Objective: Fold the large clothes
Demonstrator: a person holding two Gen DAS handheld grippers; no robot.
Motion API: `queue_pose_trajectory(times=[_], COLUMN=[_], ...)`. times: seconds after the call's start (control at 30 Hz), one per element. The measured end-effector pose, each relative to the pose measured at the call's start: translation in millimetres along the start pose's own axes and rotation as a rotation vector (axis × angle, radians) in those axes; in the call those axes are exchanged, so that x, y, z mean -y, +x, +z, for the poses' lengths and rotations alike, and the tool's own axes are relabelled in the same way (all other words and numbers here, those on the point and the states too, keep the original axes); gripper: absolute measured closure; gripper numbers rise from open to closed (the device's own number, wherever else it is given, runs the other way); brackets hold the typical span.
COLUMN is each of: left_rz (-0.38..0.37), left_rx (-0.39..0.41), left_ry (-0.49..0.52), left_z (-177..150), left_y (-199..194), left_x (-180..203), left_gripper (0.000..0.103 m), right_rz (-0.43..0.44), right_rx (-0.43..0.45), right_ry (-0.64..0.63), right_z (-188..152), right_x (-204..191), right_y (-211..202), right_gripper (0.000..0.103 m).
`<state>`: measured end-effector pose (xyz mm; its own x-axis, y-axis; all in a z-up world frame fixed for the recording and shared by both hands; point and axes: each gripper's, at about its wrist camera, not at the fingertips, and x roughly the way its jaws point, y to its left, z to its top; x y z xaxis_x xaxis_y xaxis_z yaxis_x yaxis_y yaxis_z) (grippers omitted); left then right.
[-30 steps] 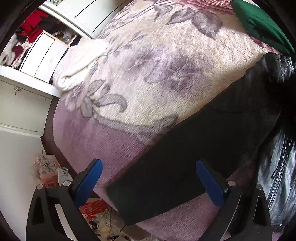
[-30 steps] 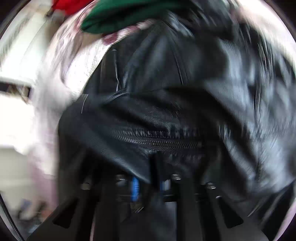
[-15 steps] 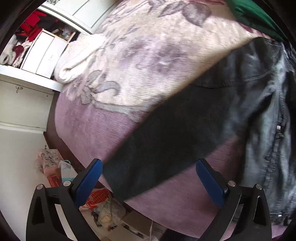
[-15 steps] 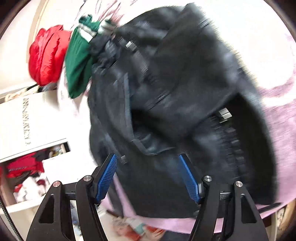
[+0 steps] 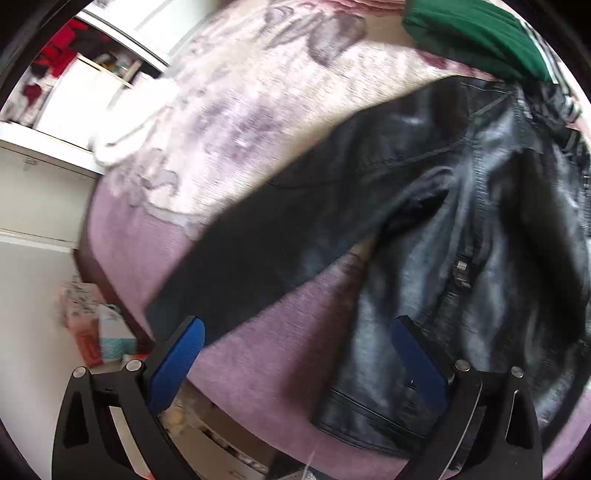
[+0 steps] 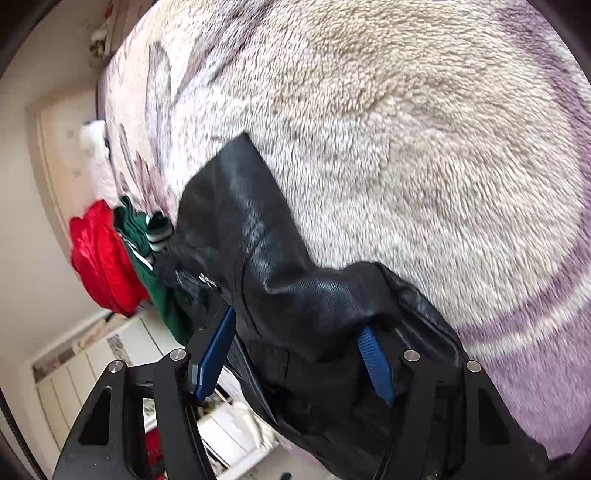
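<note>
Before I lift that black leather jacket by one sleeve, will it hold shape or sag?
Probably sag: the black leather jacket lies creased and draped on the blanket. Its glossy surface may slip between pads, and its zippers suggest some weight.

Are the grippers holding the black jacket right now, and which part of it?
Neither holds it. The left gripper hangs open above the black jacket. The right gripper is open around a bunched fold, pads not pressing.

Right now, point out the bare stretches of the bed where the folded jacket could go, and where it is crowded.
Free: the wide floral blanket beyond the black jacket in the right wrist view, and the stretch between its spread sleeve and the white bundle. Crowded: the end where the green garment and red garment are bunched against the jacket.
</note>
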<state>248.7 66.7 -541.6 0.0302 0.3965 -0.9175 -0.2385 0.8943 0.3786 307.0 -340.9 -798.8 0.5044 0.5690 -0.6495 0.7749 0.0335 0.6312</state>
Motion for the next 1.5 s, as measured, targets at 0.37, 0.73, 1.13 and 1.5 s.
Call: queue_pose_trajectory(times=[0.37,0.73,1.13,1.5], left_rz=[0.147,0.017,-0.501,-0.289], left_rx=[-0.026,-0.016,-0.207,-0.108], left_ry=[-0.045,0.042,-0.109,-0.024], left_z=[-2,-13,24,40], left_y=[36,19,26,9], left_x=[-69,-67,0,8], left_gripper=[0.000,0.000,0.000,0.000], right_rz=[-0.089,-0.146,-0.127,-0.442], right_rx=[-0.081,-0.459,-0.057,-0.262], right_ry=[-0.340,-0.496,-0.094,-0.359], right_z=[-132,-246,-129,-205], right_x=[-96,-97,3,-18], right_y=[76,189,63,158], right_gripper=[0.035,0.035,0.035,0.035])
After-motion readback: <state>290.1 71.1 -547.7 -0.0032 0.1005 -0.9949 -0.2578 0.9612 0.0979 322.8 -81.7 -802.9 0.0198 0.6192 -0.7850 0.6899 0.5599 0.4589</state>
